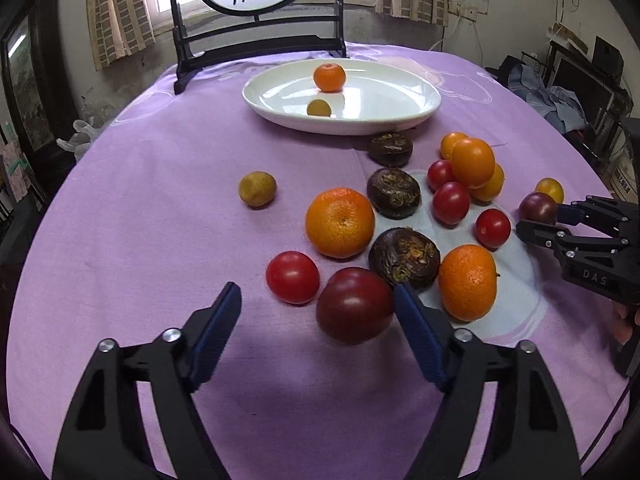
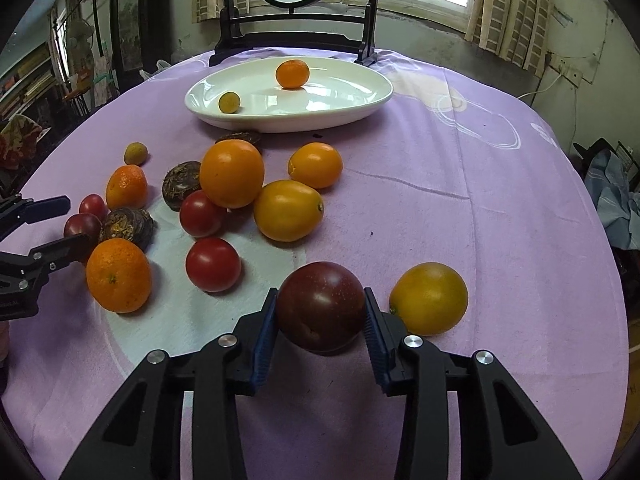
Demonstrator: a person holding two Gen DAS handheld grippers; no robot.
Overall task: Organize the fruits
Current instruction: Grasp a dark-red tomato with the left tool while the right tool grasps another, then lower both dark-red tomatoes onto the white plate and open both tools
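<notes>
In the right wrist view my right gripper (image 2: 320,320) is shut on a dark purple-red tomato (image 2: 320,306), with both blue pads against its sides. My left gripper (image 1: 320,312) stands open around another dark red tomato (image 1: 354,304). Its right pad touches the fruit and its left pad is well apart. A white oval plate (image 1: 400,120) at the back holds a mandarin (image 1: 329,77) and a small yellowish fruit (image 1: 319,108). From the left wrist view the right gripper (image 1: 538,220) shows at the right edge.
Several mandarins, red and yellow tomatoes and dark brown water chestnuts (image 1: 394,192) lie loose on the purple cloth (image 1: 160,240). A yellow tomato (image 2: 429,298) sits just right of my right gripper. A black screen stand (image 1: 256,44) rises behind the plate. The table is round.
</notes>
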